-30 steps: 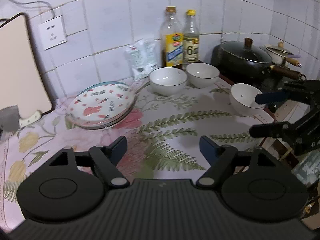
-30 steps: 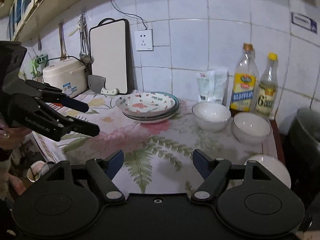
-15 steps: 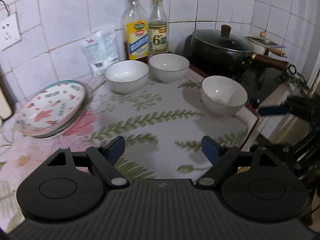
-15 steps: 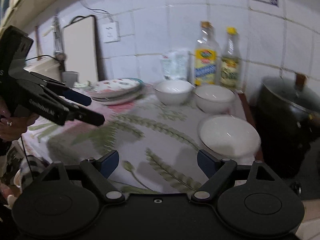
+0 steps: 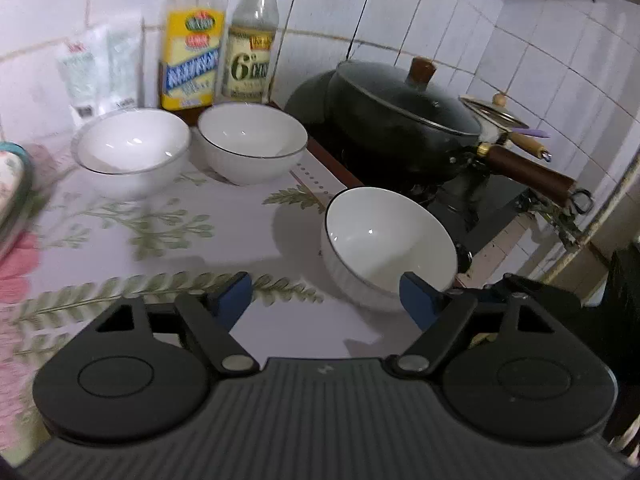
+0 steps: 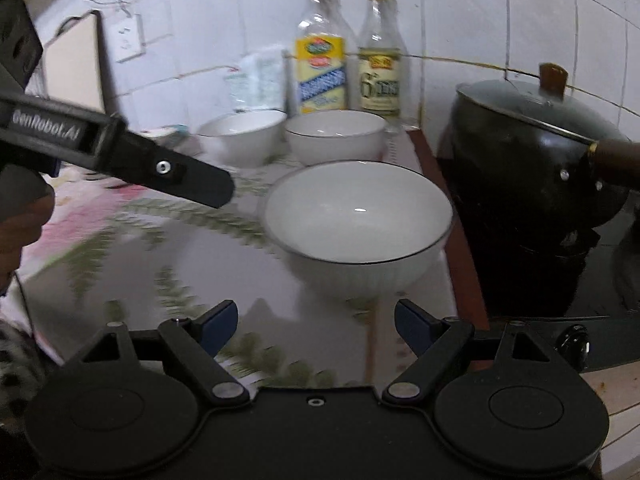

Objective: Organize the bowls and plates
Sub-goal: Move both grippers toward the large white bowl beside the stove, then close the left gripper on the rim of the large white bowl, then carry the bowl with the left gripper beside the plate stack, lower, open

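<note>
Hovering above the flowered tablecloth (image 5: 224, 240), the left gripper (image 5: 326, 300) is being held with its blue-tipped jaws spread but closing a little, nothing between them; only bare cloth is being framed in the gap. The right-hand blue fingertip (image 5: 418, 300) is being seen in front of the nearest white bowl (image 5: 384, 240), though contact cannot be told. That bowl is standing upright and alone near the cloth's edge, just beside the stove. Farther back, two more white bowls are sitting side by side: one on the left (image 5: 130, 148) and one on the right (image 5: 252, 142), close together near the tiled wall. Behind them a yellow-labelled oil bottle (image 5: 192, 60), a vinegar bottle (image 5: 252, 56) and a white packet (image 5: 100, 68) are standing against the tiles. A rim of stacked patterned plates (image 5: 12, 184) is being cut off at the left border. A lidded black wok (image 5: 404, 120) is resting on the stove.

The right gripper (image 6: 316, 320) is being held with its jaws wide apart and empty, pointing down at the nearest bowl (image 6: 356, 216), which is lying just beyond its fingertips, apart from them. The left gripper (image 6: 120, 152) is being seen crossing the upper left of this view, gripped by a hand (image 6: 20, 216).
</note>
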Tool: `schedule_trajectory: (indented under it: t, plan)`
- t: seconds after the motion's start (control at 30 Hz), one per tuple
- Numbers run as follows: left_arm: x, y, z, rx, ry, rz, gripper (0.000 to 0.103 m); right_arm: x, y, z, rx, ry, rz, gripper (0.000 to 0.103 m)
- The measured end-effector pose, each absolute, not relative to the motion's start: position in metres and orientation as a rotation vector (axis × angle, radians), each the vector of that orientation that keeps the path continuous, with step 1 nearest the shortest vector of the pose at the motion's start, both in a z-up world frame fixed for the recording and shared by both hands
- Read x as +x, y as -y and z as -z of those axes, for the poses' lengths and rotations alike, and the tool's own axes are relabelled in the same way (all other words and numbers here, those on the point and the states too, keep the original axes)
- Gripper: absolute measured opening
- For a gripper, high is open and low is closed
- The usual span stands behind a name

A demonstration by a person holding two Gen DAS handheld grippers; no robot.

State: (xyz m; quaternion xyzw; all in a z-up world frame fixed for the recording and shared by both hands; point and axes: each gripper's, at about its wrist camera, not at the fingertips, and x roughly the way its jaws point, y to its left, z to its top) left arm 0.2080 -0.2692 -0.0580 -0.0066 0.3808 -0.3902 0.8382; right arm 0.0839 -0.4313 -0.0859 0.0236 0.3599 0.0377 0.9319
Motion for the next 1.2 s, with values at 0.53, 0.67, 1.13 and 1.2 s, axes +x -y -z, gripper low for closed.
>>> schedule_trajectory:
  t: [0.53,0.67,1.13,1.2]
  plan:
    - [0.236,0.314,0.091,-0.042,-0.901,0.865,0.028,0.114,0.438,0.105,-0.007,-0.641,-0.020,0.094]
    - [0.232,0.312,0.086,-0.023,-0.910,0.870,0.028,0.114,0.435,0.102,0.004,-0.670,-0.026,0.094]
    - [0.201,0.260,0.044,0.036,-0.833,0.840,0.028,0.099,0.382,0.055,-0.101,-0.616,-0.092,0.091]
    - [0.197,0.249,0.037,0.029,-0.822,0.831,0.028,0.100,0.373,0.046,-0.109,-0.610,-0.106,0.091]
